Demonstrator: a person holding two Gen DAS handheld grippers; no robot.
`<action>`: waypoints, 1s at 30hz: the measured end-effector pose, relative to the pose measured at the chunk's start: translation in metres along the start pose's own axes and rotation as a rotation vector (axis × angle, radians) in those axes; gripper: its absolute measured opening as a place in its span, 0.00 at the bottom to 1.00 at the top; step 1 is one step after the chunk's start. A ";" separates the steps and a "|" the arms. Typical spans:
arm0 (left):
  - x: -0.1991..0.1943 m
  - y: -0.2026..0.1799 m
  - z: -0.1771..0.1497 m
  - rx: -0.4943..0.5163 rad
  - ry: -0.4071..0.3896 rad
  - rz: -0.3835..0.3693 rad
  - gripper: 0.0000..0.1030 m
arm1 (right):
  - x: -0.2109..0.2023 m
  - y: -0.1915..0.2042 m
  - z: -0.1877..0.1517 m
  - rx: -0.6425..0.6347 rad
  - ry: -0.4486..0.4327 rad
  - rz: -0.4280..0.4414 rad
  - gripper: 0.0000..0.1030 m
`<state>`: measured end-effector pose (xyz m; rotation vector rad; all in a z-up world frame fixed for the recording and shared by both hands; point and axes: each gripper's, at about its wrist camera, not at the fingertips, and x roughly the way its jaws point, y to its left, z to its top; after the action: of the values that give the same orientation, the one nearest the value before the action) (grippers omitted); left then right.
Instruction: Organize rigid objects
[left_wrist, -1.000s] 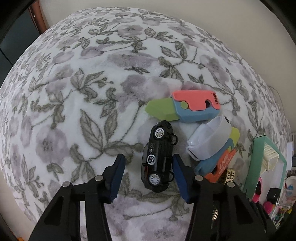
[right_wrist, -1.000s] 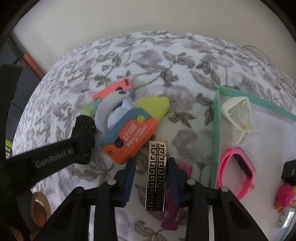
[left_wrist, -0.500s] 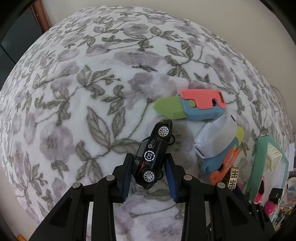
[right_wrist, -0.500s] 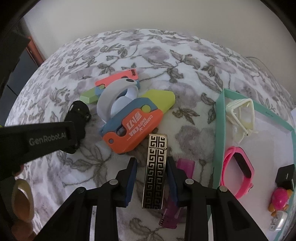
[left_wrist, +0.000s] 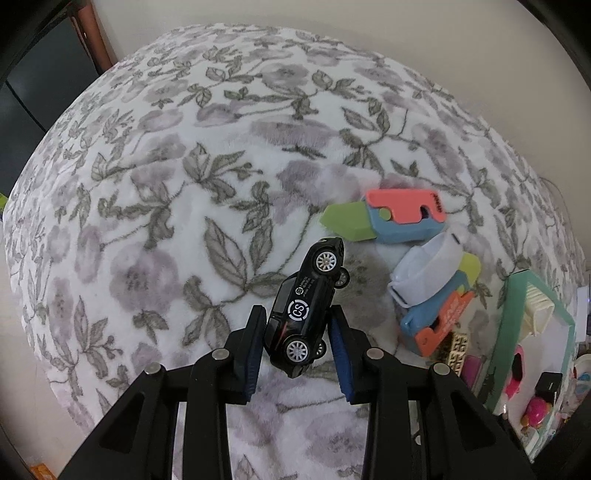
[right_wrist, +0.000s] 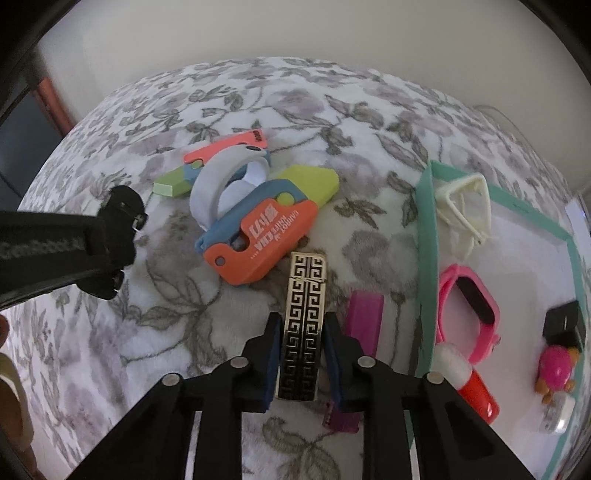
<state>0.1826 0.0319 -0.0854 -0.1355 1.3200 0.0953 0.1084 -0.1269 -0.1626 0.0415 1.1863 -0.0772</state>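
Observation:
My left gripper is shut on a black toy car, lifted clear of the floral cloth and tilted nose-up. My right gripper is shut on a gold-and-black patterned lighter, held above the cloth. Two orange-blue-green toy knives and a white band lie on the cloth ahead. A teal-rimmed tray sits at the right. In the right wrist view the left gripper and the car show at the left.
The tray holds white toy glasses, a pink watch, a black cube, a pink toy figure and a red-white piece. A purple lighter lies under my right gripper. A wall runs behind the bed.
My left gripper closed on the black car and lifted it off the cloth. My right gripper, holding the gold lighter, rose and drifted slightly toward the tray.

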 end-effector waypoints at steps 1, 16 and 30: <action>-0.004 0.002 -0.001 0.001 -0.008 0.001 0.35 | -0.001 0.001 -0.002 -0.002 0.002 -0.008 0.22; -0.043 -0.003 -0.011 0.013 -0.099 -0.015 0.35 | -0.015 -0.022 -0.026 0.131 0.034 0.070 0.21; -0.074 -0.009 -0.013 0.022 -0.191 -0.036 0.35 | -0.072 -0.050 -0.010 0.199 -0.121 0.112 0.21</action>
<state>0.1533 0.0221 -0.0168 -0.1282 1.1269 0.0622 0.0684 -0.1733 -0.0987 0.2742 1.0505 -0.0976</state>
